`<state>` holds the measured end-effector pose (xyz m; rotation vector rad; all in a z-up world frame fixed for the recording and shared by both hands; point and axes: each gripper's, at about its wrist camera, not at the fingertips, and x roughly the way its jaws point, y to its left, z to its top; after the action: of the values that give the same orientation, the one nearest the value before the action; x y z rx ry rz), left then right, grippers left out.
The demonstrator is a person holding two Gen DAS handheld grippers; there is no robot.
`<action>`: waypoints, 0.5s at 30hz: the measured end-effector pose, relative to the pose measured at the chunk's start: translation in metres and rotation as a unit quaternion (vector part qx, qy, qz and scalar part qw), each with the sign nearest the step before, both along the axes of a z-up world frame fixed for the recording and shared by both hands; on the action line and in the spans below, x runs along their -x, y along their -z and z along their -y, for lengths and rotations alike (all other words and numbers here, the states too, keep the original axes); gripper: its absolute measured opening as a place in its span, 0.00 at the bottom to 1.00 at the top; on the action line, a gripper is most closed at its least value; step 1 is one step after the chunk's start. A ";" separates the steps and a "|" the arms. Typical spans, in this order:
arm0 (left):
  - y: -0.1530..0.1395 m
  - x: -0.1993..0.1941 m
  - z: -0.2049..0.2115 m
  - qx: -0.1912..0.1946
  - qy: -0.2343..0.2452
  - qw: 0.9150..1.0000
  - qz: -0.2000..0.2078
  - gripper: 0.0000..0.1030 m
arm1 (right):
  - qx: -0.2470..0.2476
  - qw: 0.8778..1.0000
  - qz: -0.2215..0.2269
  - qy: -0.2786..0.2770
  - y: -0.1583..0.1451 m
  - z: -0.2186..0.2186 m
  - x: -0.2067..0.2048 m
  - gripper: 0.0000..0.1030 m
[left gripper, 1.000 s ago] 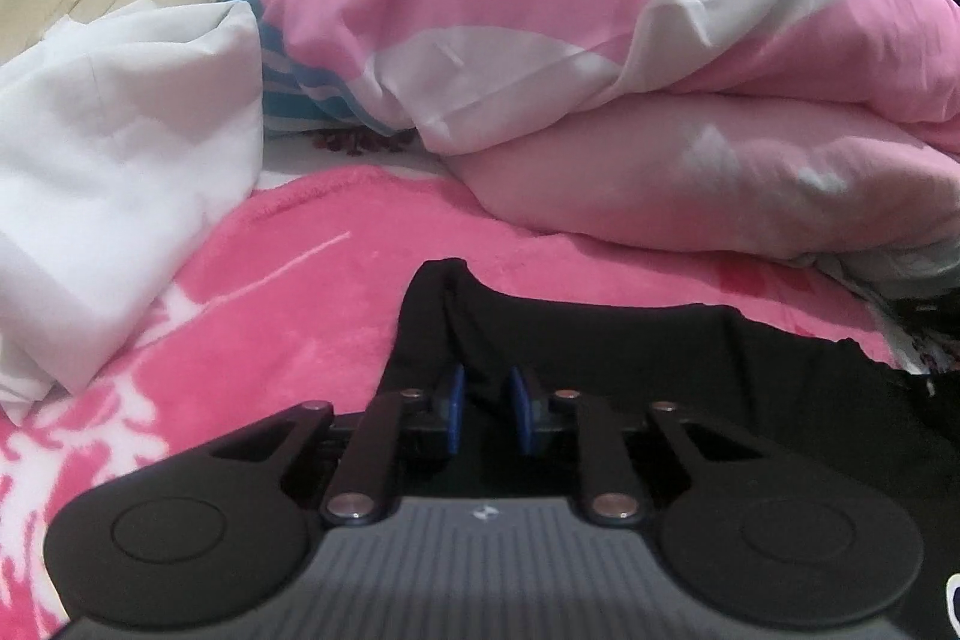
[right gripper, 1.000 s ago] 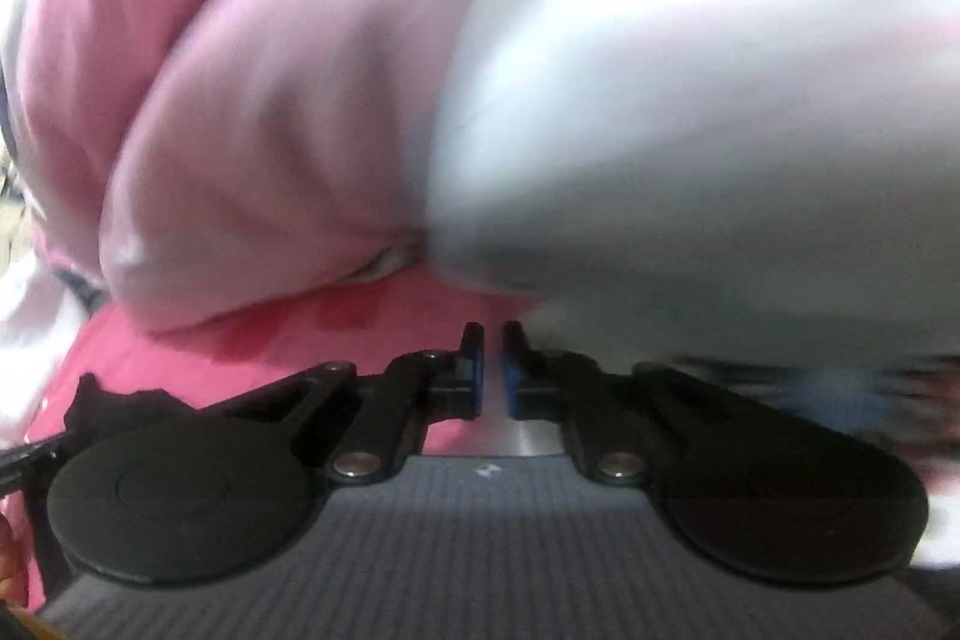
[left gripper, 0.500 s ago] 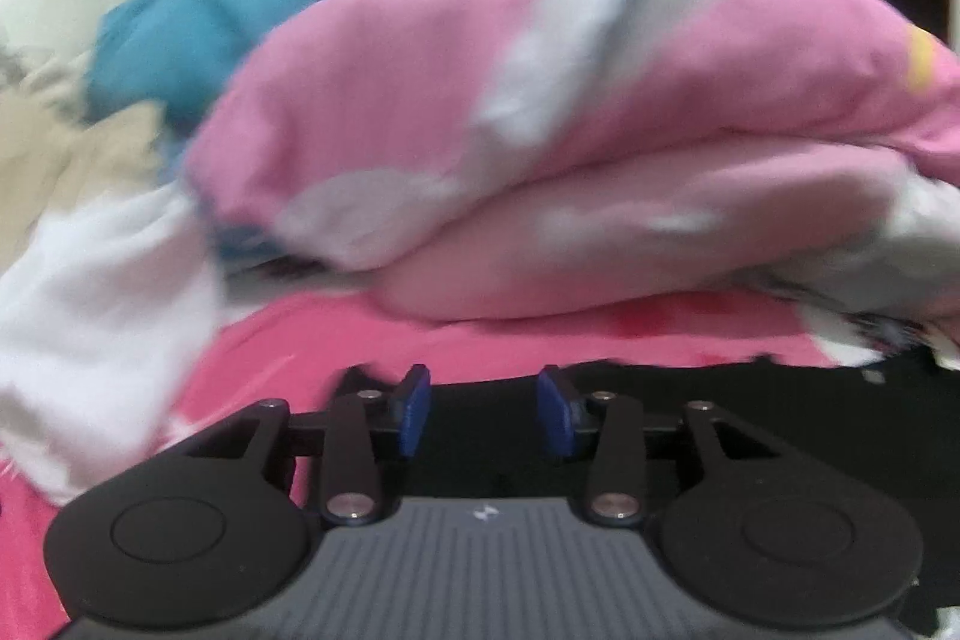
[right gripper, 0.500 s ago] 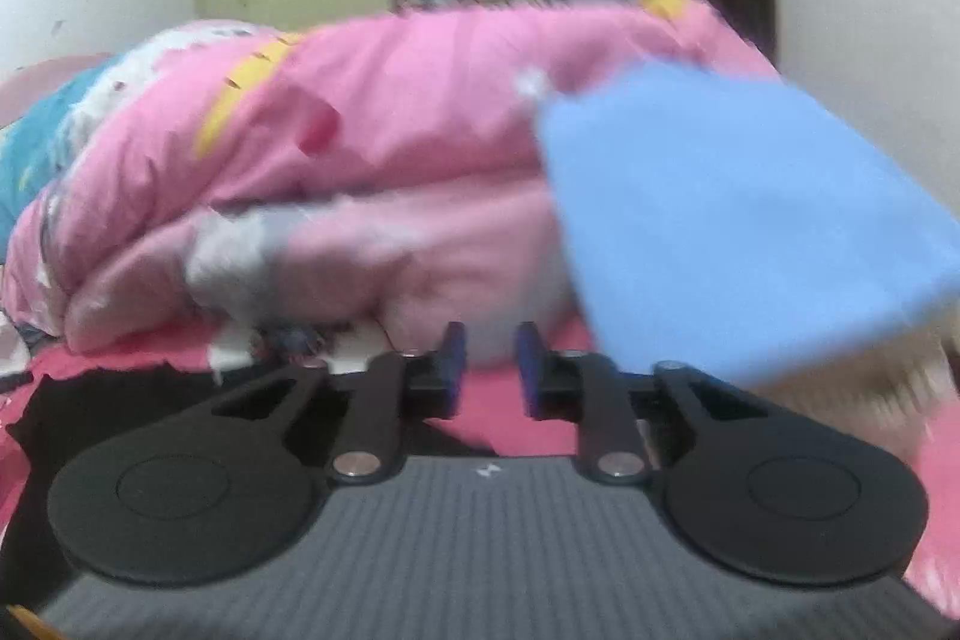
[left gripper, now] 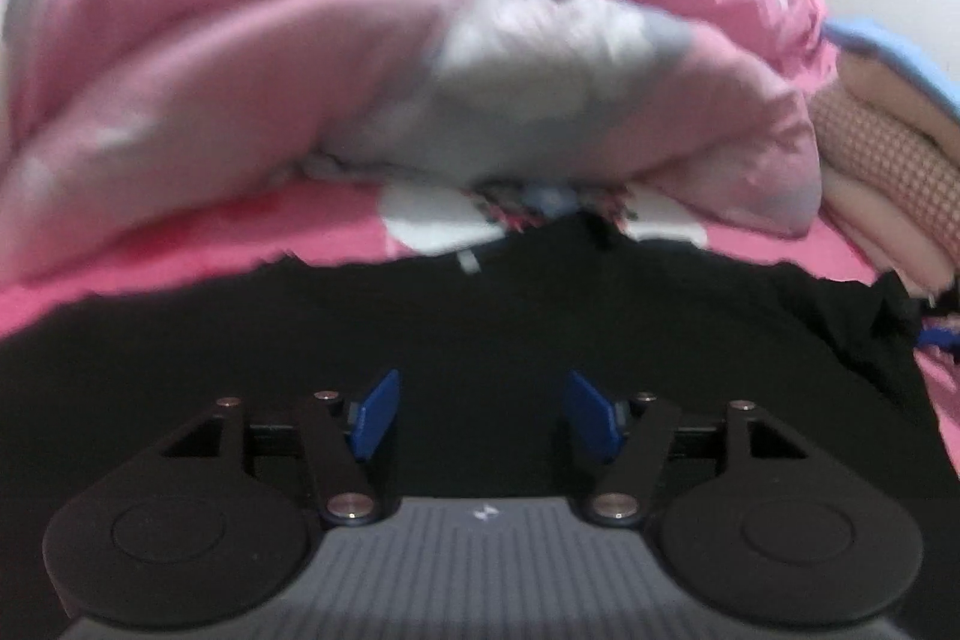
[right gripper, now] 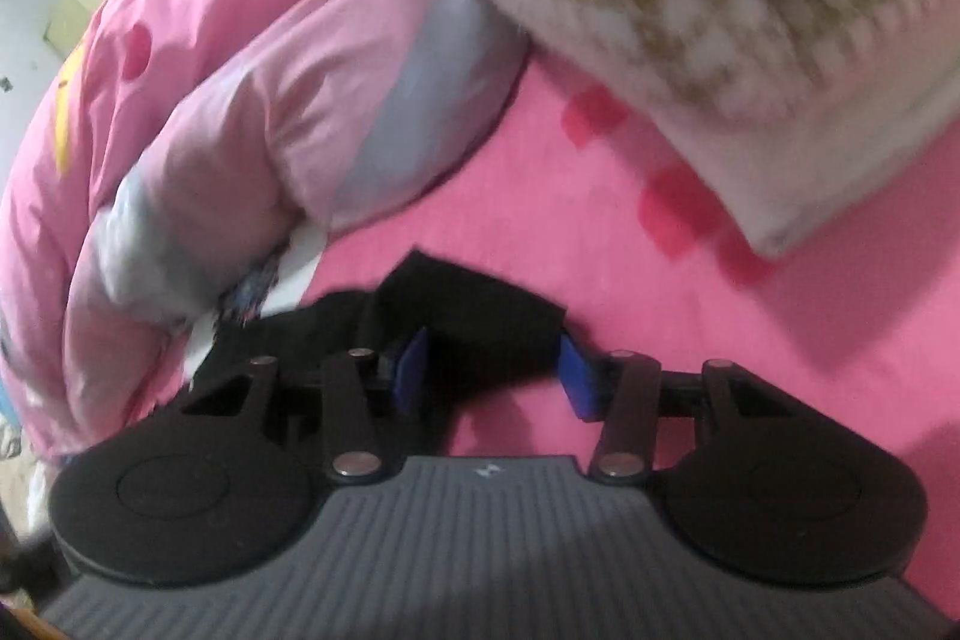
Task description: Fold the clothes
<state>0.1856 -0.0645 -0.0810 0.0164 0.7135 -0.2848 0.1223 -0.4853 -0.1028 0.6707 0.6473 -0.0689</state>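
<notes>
Your left gripper point(left gripper: 479, 415) hovers over the black garment point(left gripper: 480, 316), fingers opening and empty; your right gripper point(right gripper: 491, 370) opens around a folded black end point(right gripper: 474, 310), pads apparently clear. The garment lies on the pink bed point(right gripper: 600, 232) before the duvet point(left gripper: 360, 40), long axis across the left view, folding seemingly unfinished

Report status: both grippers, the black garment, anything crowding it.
Left gripper opening, nothing pinched, over black garment. Right gripper opening around a black fabric end, pads not pressing. Pink duvet bunched just behind garment.
</notes>
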 end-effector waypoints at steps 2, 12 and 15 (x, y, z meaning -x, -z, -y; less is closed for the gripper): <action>0.010 0.002 0.004 0.002 -0.004 1.000 -0.001 0.64 | 0.018 1.000 0.013 -0.006 -0.005 -0.003 -0.011 0.04; 0.018 0.009 -0.006 0.041 -0.016 0.999 0.012 0.66 | 0.247 0.909 0.161 -0.294 -0.049 -0.149 -0.013 0.06; 0.018 0.009 -0.005 0.040 -0.014 0.999 0.013 0.69 | 0.325 0.840 0.162 -0.403 -0.041 -0.196 0.027 0.13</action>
<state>0.1765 -0.0591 -0.0995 -0.0654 0.6755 -0.2854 0.0956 -0.2897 -0.0617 -0.2851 0.4882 0.5822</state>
